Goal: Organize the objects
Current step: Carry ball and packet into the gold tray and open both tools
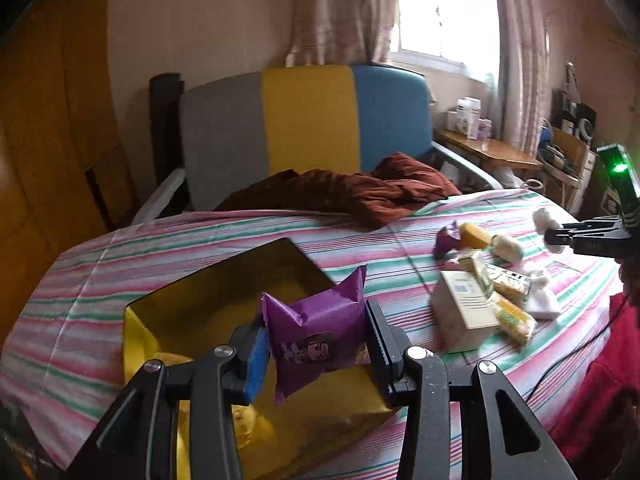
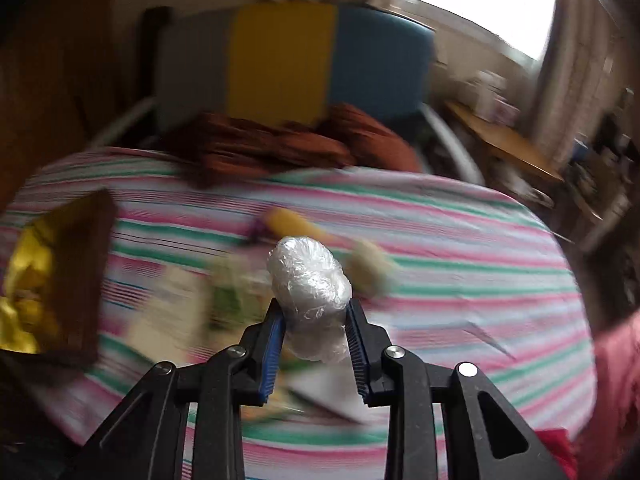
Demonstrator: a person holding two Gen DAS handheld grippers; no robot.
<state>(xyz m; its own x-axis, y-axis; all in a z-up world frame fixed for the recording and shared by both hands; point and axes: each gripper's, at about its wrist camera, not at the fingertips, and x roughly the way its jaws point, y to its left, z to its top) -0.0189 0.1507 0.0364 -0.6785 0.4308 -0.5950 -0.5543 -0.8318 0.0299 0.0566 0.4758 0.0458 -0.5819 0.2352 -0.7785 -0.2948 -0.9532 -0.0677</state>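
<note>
Gripping a purple snack packet between its narrowly parted jaws, the left gripper held it above the yellow box on the striped bed, the packet's long axis tilted up to the right. The right gripper pinched a plastic-wrapped lump at its lower end, long axis pointing up and away. Beyond lay the loose packets.

blurred pile and half-hidden box on a striped bed

in the right wrist view the pile of packets on the bed is smeared by motion, so no item can be told apart. in the left wrist view the yellow box is partly hidden behind the purple packet, its contents cannot be made out, and the print on the cream carton is too small to be read.
</note>
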